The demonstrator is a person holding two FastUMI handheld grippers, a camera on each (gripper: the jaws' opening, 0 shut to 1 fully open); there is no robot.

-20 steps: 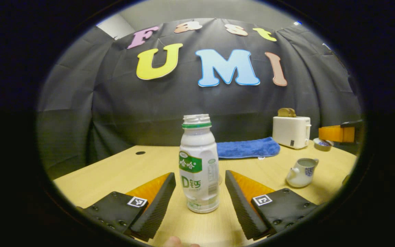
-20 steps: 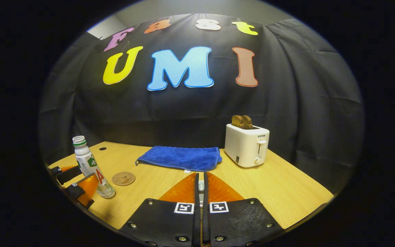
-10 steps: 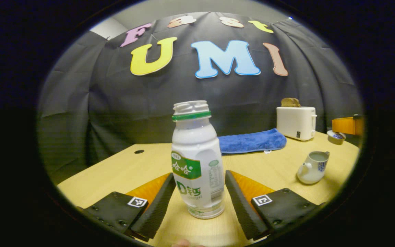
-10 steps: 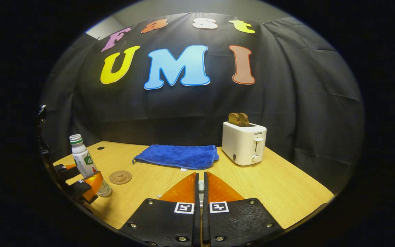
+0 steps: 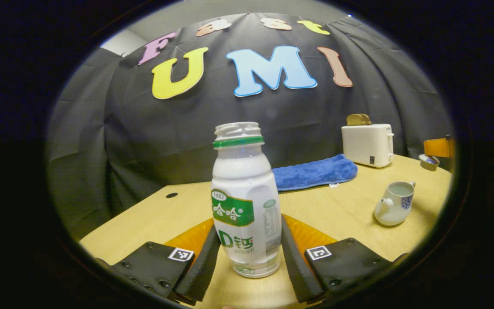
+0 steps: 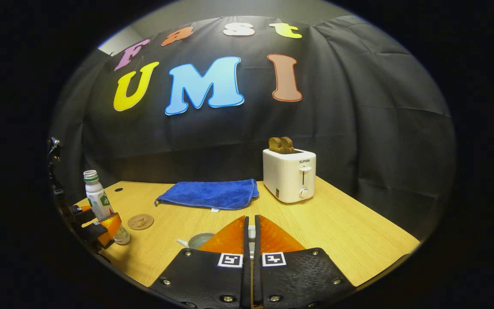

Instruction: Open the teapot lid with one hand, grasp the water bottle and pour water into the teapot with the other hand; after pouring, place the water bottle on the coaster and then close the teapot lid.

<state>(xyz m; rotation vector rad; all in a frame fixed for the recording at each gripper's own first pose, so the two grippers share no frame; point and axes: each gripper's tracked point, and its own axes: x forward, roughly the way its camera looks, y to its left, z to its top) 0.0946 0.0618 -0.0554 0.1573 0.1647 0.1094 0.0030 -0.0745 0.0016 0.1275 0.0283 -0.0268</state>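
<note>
In the left gripper view the left gripper [image 5: 250, 253] has its two fingers closed against the lower sides of the water bottle [image 5: 245, 201], one pad on each flank, so it pinches the bottle. The bottle stands upright and uncapped, with a green ring under its threaded mouth, its base on or just above the wooden table [image 5: 341, 212]; which of the two is hard to tell from this angle. At about three o'clock from the bottle sits the teapot [image 5: 394, 202], lidless, its spout pointing toward the bottle. Beyond it, near two o'clock, a blue towel [image 5: 315, 171] lies flat and a white toaster [image 5: 368, 144] stands with toast in its slots. At the far right edge a small lid [image 5: 429, 161] hangs under the other gripper.

In the right gripper view the right gripper [image 6: 250, 234] has its fingers pressed together on that small white piece, apparently the lid's knob. The teapot's rim [image 6: 197, 240] peeks out at about nine o'clock from the fingertips. Farther toward nine o'clock the round coaster [image 6: 140, 222] lies bare on the table, just beside the held bottle.
</note>
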